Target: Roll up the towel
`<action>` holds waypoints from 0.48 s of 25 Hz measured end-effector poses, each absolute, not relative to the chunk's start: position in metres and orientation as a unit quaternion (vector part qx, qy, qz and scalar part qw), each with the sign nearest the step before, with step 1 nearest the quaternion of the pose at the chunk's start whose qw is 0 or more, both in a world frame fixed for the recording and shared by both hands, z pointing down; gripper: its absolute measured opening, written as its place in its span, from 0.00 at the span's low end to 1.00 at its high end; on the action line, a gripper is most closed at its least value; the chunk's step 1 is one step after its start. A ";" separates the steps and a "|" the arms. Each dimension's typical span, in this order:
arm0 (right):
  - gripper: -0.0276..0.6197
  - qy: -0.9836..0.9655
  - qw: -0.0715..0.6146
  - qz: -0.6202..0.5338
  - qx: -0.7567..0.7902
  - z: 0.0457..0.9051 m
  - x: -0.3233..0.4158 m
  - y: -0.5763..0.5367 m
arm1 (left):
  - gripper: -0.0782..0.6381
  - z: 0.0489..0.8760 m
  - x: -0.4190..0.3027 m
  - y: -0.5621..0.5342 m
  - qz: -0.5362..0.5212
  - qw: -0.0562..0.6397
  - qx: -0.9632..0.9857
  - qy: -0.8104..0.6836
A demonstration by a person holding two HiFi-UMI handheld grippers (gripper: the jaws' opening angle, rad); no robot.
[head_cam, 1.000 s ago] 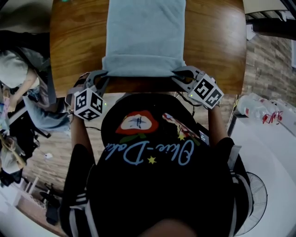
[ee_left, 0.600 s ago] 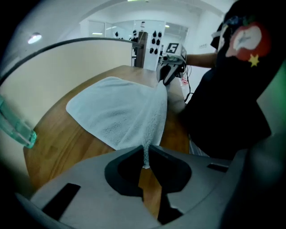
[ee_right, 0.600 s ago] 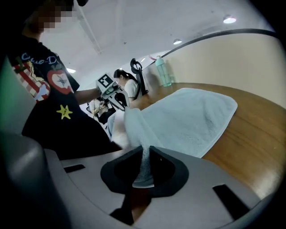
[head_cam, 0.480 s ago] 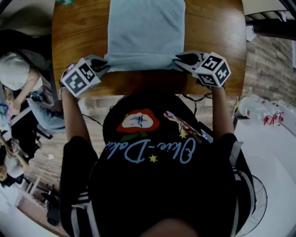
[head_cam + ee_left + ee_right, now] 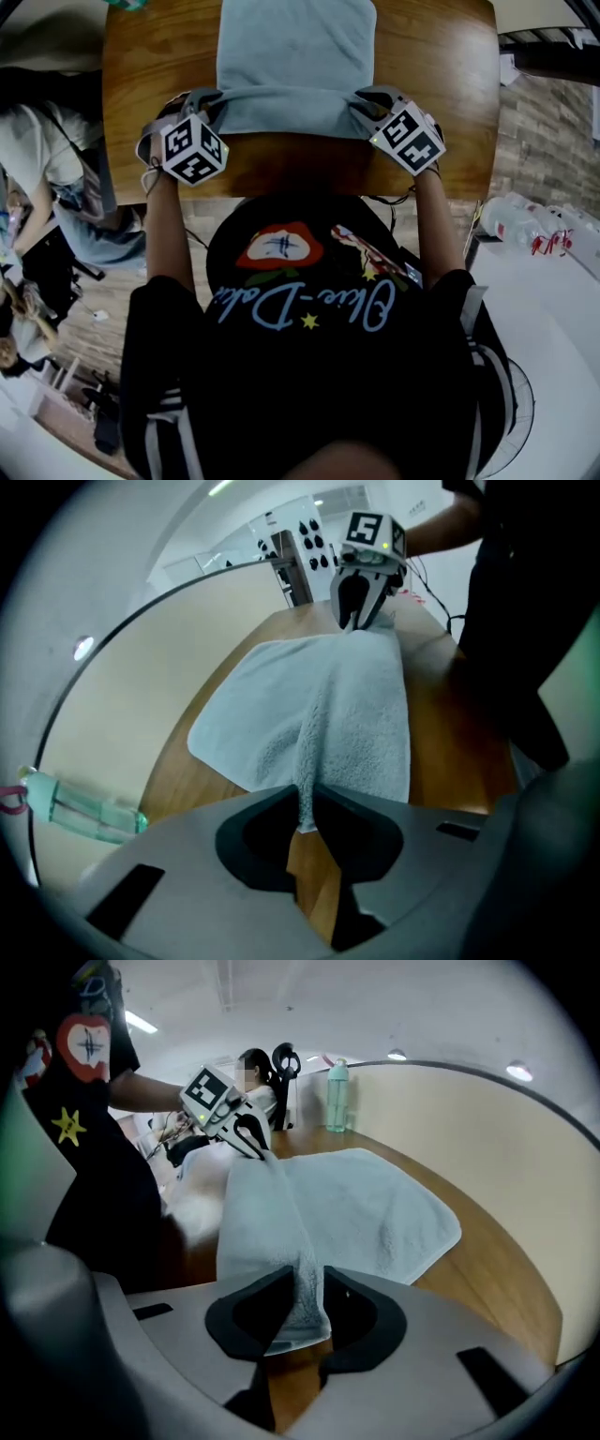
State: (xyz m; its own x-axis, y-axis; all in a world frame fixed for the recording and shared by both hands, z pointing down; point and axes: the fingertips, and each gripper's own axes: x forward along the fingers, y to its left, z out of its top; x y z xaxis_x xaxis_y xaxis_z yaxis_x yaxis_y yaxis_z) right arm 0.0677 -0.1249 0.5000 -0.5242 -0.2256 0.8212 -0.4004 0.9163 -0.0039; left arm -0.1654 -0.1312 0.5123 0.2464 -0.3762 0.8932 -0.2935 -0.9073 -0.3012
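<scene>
Two claws hold the light blue towel (image 5: pixel 295 56) by its near edge, one at each corner. It lies on the wooden table (image 5: pixel 441 84), and its long side runs straight away from us, so we think the roll must go forward. Both hands are just as near. The left claw (image 5: pixel 201 97) pinches a thin fold. The right claw (image 5: pixel 368 97) has a thicker fold touching both jaws. Both have just been opening a little. A green bottle (image 5: pixel 337 1096) stands at the table's far end, above a brick-look floor (image 5: pixel 553 122).
</scene>
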 end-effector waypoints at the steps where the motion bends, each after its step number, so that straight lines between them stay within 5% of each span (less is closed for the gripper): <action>1: 0.18 -0.867 0.453 0.091 0.187 0.501 0.068 -0.127 | 0.19 0.512 -0.165 -0.132 -0.572 0.046 -0.787 0.226; 5: 0.31 -0.878 0.402 0.096 0.244 0.484 0.082 -0.141 | 0.32 0.501 -0.176 -0.140 -0.520 0.021 -0.796 0.308; 12: 0.32 -0.875 0.328 0.056 0.352 0.419 0.115 -0.143 | 0.39 0.439 -0.207 -0.151 -0.345 -0.061 -0.817 0.459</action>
